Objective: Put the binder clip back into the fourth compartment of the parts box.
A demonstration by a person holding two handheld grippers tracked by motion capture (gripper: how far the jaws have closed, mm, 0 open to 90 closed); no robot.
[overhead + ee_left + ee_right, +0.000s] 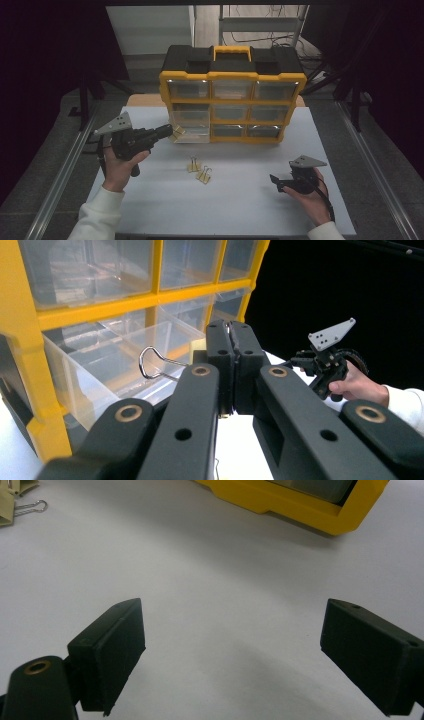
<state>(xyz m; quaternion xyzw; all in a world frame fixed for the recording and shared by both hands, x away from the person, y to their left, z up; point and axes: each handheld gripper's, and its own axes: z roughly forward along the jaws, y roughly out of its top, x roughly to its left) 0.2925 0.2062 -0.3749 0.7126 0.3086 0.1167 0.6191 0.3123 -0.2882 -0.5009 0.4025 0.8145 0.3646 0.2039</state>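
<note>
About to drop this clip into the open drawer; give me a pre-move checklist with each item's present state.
1. Left gripper shut on the binder clip: ok; wire handle sticks out beside the pads.
2. Pulled-out drawer of the organizer open: ok.
3. Clip over the drawer opening: cannot tell; it is at the front edge.
4. Right gripper out of the way: ok; open above the white table.
5. Remaining binder clips still on the table: ok, two lie there.

no readable text, labels or numbers anywhere
</note>
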